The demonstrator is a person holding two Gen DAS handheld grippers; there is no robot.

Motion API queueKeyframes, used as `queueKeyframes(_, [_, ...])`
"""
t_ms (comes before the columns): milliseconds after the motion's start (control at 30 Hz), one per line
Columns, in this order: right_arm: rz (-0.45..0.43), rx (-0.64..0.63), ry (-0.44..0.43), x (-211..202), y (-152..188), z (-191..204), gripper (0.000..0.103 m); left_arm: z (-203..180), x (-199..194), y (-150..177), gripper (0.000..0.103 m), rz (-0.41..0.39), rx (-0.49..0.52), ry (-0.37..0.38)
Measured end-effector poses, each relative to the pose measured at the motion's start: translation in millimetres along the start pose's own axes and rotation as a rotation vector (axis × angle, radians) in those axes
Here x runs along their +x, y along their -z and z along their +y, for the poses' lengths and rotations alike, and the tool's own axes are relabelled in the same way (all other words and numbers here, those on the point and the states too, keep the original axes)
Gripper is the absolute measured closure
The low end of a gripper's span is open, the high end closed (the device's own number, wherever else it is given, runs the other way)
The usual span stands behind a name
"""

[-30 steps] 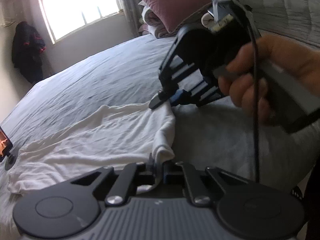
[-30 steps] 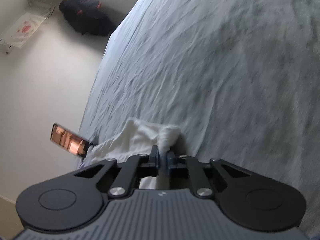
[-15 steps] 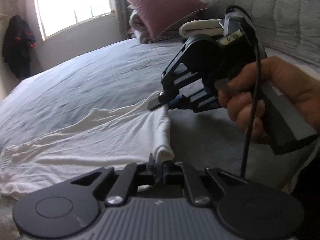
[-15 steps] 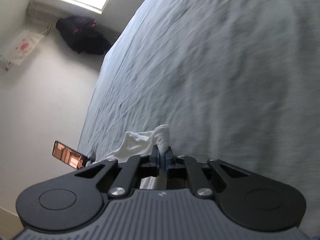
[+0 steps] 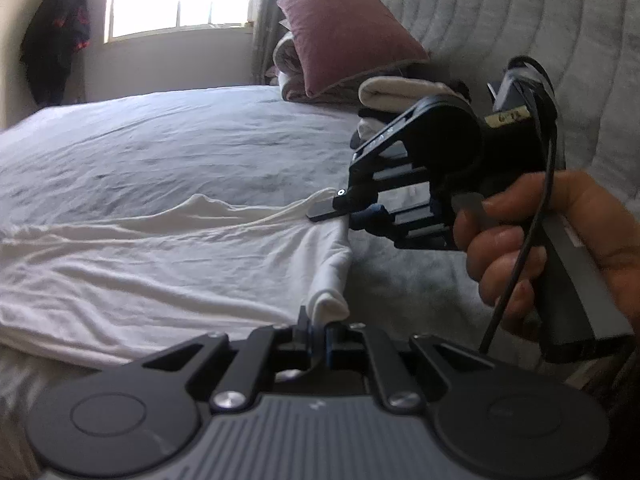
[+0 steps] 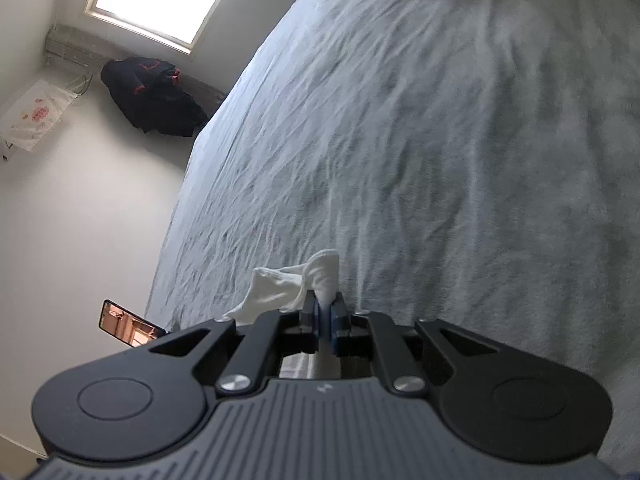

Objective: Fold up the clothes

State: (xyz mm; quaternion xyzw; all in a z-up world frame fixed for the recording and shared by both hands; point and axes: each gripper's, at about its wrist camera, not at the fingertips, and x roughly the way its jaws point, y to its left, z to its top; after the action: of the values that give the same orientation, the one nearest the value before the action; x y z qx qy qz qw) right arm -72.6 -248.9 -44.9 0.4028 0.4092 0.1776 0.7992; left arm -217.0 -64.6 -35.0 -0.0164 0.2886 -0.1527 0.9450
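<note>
Stretching across the grey bed (image 5: 208,148), white garment (image 5: 160,264), one edge pinched at two points and drawn taut between them. Left gripper (image 5: 318,330) clenched on a rolled corner of that edge, nearest the camera; right gripper (image 5: 340,210), held in a hand (image 5: 560,248), clamped on the same edge farther up, toward the headboard (image 5: 520,40). Same grasp seen from the right wrist: right gripper (image 6: 324,316) closed on a bunched white tuft of cloth (image 6: 296,284) poking up past the pads.

Judged by the lie of the cloth: spread flat and long, lightly rippled, no crisp crease or layered rectangle visible, so folding looks partway at most. Could be an edge being lifted to carry over the body, or a garment being pulled straight before a fold; not settled here. Far end of the cloth out of view at left.

Thin, soft knit, limp, wrinkling in long shallow ridges; rolls into a tube where gripped. Bed sheet matte, finely creased. Behind: a plump mauve pillow (image 5: 344,32), a stack of folded fabrics (image 5: 400,92) below it, padded channelled headboard.
</note>
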Motion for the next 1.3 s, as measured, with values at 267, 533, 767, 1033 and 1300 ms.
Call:
queueKeyframes(267, [0.010, -0.012, 0.032, -6, -5, 10, 0.095, 23, -12, -3, 0.098, -0.032, -0.149, 0.069])
queueKeyframes(533, [0.033, -0.075, 0.073, 0, -15, 38, 0.095, 52, -30, -13, 0.098, -0.119, -0.253, 0.075])
queueKeyframes(767, [0.054, -0.147, 0.085, 20, -18, 76, 0.095, 93, -47, -14, 0.098, -0.192, -0.382, 0.083])
queueKeyframes(1033, [0.092, -0.235, 0.115, 58, -2, 114, 0.095, 143, -55, -8, 0.098, -0.221, -0.548, 0.066])
queueKeyframes(1300, [0.147, -0.312, 0.122, 102, 22, 150, 0.095, 190, -63, -1, 0.098, -0.244, -0.711, -0.003])
